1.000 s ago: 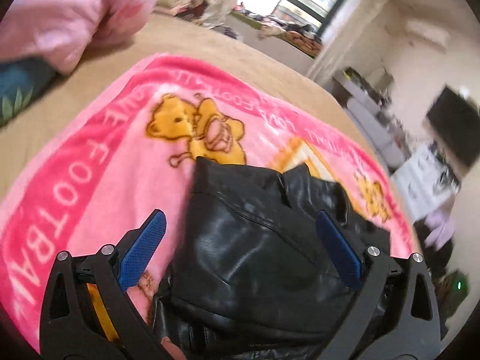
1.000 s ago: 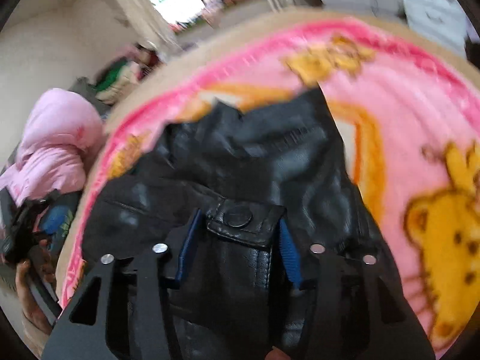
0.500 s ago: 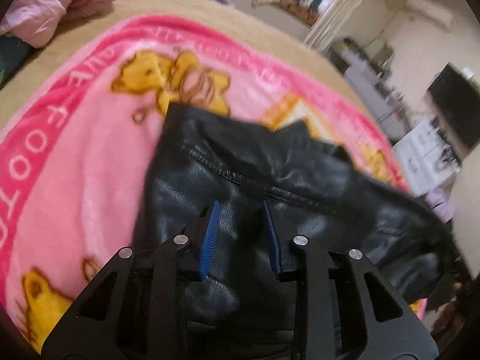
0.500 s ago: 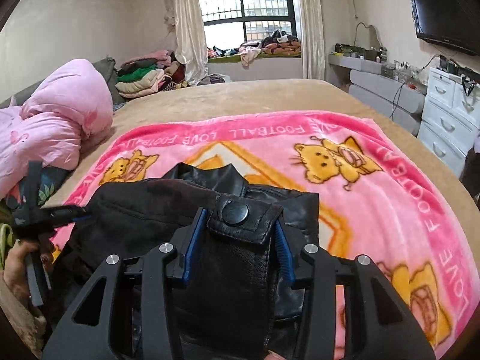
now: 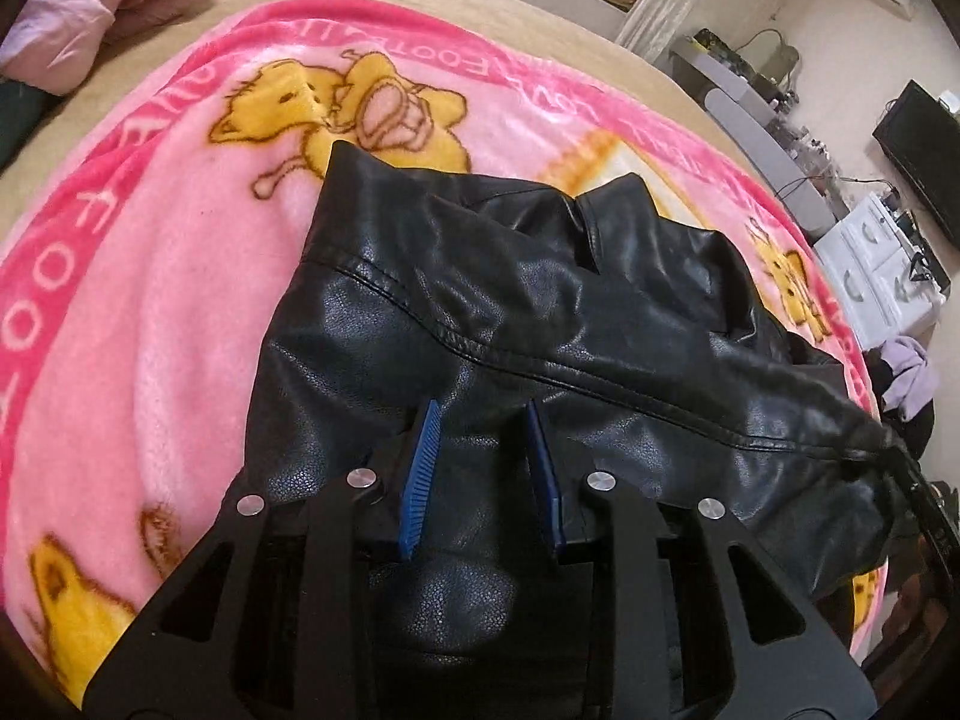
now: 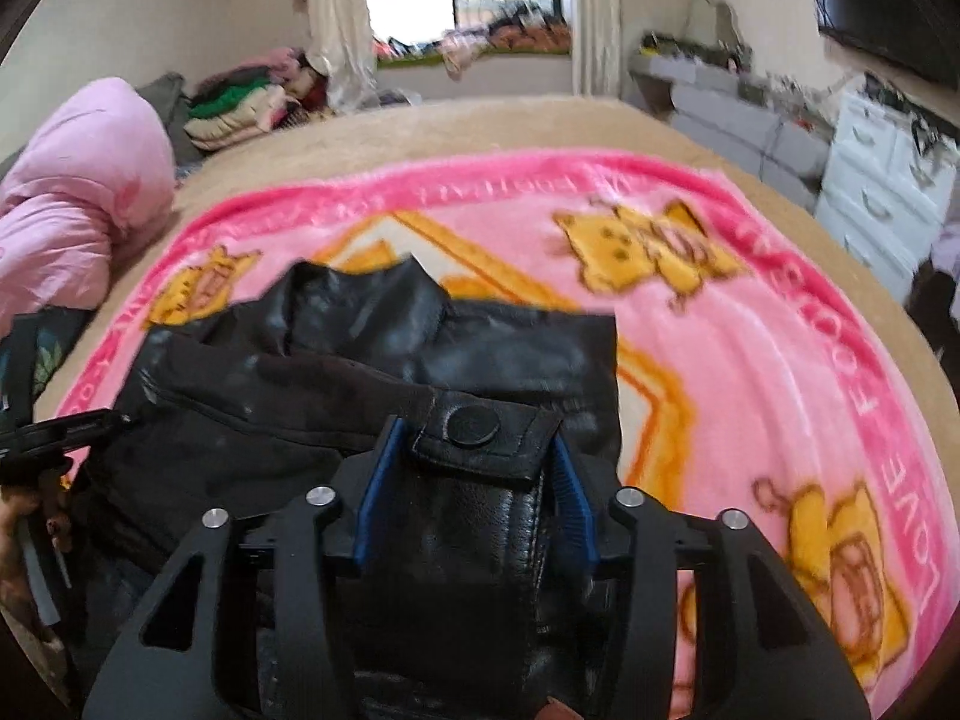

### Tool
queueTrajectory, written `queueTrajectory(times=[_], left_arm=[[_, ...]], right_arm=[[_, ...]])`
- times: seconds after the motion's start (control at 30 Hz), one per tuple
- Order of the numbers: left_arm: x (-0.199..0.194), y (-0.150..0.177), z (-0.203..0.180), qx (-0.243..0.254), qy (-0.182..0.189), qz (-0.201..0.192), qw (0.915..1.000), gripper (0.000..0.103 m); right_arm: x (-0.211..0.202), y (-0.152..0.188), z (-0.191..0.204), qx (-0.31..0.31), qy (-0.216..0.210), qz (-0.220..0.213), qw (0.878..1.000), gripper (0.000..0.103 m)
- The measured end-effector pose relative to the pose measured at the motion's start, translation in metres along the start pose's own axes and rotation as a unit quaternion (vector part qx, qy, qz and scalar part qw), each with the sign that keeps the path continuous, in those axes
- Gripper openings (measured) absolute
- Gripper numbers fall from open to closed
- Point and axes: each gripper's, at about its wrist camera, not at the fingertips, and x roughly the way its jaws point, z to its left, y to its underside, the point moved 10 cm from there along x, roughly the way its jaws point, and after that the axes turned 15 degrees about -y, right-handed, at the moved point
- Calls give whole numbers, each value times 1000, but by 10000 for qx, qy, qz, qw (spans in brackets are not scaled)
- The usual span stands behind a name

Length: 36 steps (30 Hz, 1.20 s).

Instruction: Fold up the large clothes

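Observation:
A black leather jacket [image 5: 540,276] lies crumpled on a pink cartoon blanket [image 5: 150,240] spread over the bed. My left gripper [image 5: 481,414] is shut on a fold of the jacket's near edge, its blue pads pinching the leather. In the right wrist view the jacket [image 6: 300,372] spreads to the left, and its sleeve cuff with a snap button [image 6: 516,450] sits between my right gripper's [image 6: 475,432] blue pads. Those jaws are opening and the pads stand just off the cuff. The left gripper [image 6: 60,432] and the hand holding it show at that view's left edge.
A rolled pink duvet [image 6: 78,180] lies at the bed's left side, with a pile of clothes [image 6: 240,102] behind it. White drawers [image 6: 882,180] and a wall TV [image 5: 924,144] stand to the right. Beige bed cover [image 6: 480,126] stretches beyond the blanket toward the window.
My left gripper went from wide open to shut on the jacket's leather and dropped lower onto it. My right gripper's jaws have widened around the sleeve cuff.

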Motion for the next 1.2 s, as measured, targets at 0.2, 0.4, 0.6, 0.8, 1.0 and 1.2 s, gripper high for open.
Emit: queueTrajectory(times=[0.2, 0.4, 0.6, 0.8, 1.0, 1.2], left_arm=[[1, 0, -1, -86, 43, 38, 9999, 22], [1, 0, -1, -15, 1, 28, 10000, 22], [0, 1, -3, 116, -118, -32, 9999, 22], [0, 2, -4, 229, -186, -59, 9995, 22], [0, 3, -6, 301, -214, -77, 9993, 22], [-17, 1, -9, 244, 51, -68, 9997, 41]], right_arm=[[-20, -13, 11, -56, 28, -506, 9987, 60], [18, -12, 63, -799, -211, -77, 9965, 60], [63, 1, 80, -1065, -157, 462, 9931, 60], [92, 30, 44, -583, 12, 1095, 9923, 53], [99, 37, 39, -475, -106, 980, 9940, 53], [71, 31, 51, -452, -310, 643, 9964, 62]])
